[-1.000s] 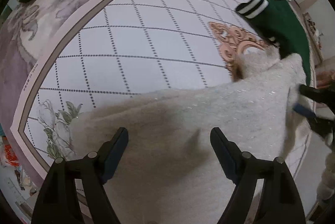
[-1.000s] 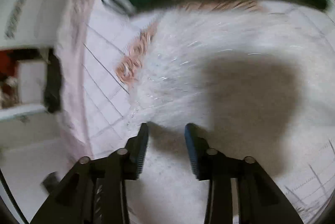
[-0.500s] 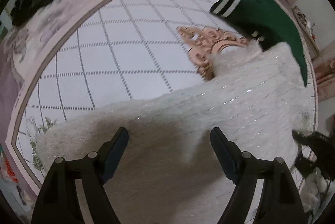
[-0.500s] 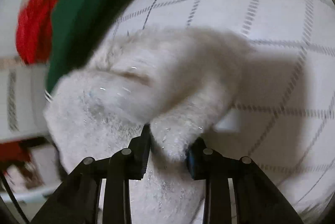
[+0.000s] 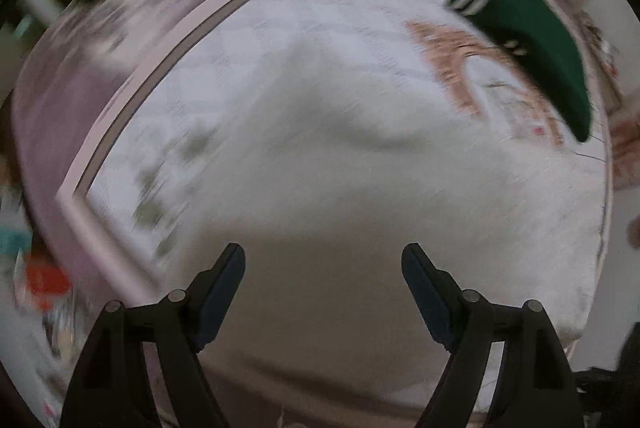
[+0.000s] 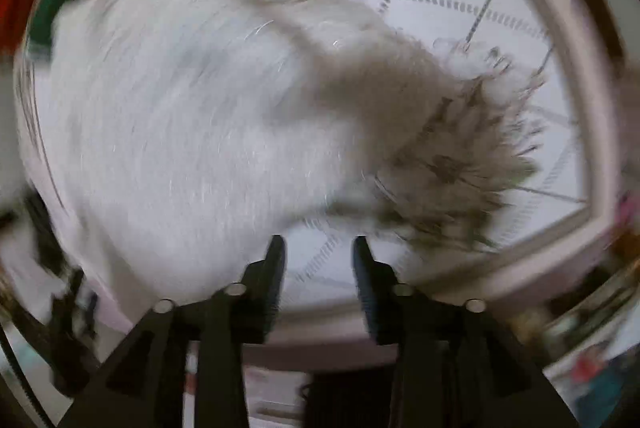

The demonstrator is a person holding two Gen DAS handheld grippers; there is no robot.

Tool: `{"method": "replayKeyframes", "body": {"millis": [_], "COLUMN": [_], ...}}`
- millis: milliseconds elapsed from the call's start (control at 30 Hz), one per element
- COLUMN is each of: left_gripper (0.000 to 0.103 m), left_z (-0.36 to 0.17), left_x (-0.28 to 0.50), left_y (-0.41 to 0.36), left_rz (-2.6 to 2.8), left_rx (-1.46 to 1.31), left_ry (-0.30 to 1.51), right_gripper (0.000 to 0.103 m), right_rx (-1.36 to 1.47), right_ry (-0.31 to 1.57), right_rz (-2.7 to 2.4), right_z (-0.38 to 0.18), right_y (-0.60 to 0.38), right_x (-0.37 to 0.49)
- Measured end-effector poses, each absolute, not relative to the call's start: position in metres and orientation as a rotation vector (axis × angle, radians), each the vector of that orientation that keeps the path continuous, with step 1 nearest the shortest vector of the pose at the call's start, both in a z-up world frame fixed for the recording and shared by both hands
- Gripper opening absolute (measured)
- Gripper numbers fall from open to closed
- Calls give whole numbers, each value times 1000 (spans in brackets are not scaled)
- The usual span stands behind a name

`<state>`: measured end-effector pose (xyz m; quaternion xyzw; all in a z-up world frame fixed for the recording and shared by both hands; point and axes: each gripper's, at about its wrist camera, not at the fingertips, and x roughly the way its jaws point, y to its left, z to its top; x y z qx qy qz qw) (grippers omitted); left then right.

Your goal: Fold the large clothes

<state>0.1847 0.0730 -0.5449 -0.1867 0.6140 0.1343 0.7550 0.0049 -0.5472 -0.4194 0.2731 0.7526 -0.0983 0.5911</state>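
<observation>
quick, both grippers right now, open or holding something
left gripper: open, empty, above the white sweater
right gripper: open, empty, jaws just opening

Bare quilted bedspread (image 5: pixel 248 40) lies open beyond the white fuzzy garment (image 5: pixel 360 188), which fills the ground under the left tool (image 5: pixel 323 266). A green garment (image 5: pixel 540 48) blocks the far right. Beneath the right tool (image 6: pixel 318 252), bare bedspread shows; the white garment lies just left, the bed's border (image 6: pixel 560 40) right.

no readable text, labels, brands or numbers, both views blurred by motion
</observation>
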Motion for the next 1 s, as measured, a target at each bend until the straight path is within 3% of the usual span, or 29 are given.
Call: {"method": "replayKeyframes", "body": {"millis": [133, 267, 333, 367, 467, 533, 667, 733, 800, 1000], "left_gripper": [80, 80, 80, 80, 80, 80, 80, 80, 80, 80], "left_z": [-549, -552, -552, -552, -549, -546, -538, -537, -536, -546], "left_x": [149, 139, 140, 142, 149, 155, 171, 182, 198, 259], "left_y": [97, 114, 122, 126, 131, 130, 109, 96, 76, 31], "left_rz": [379, 438, 454, 465, 473, 458, 392, 355, 307, 245], "left_rx": [-495, -508, -516, -514, -521, -527, -532, -519, -500, -434], "left_ry": [1355, 1343, 1330, 1321, 1286, 1275, 1264, 1256, 1253, 1243], "right_gripper": [55, 60, 57, 41, 40, 42, 62, 65, 84, 90], "right_rx": [474, 352, 323, 293, 255, 175, 181, 240, 180, -104], "right_ry": [1742, 1617, 1559, 1564, 1612, 1592, 1700, 1683, 1615, 1506], "right_rz": [16, 159, 167, 159, 75, 56, 210, 277, 242, 284], "right_z": [-390, -377, -387, -407, -451, -451, -425, -398, -371, -342], "right_y": [-483, -411, -368, -354, -334, -321, -321, -337, -354, -374], "right_x": [51, 119, 148, 162, 191, 194, 197, 202, 210, 238]}}
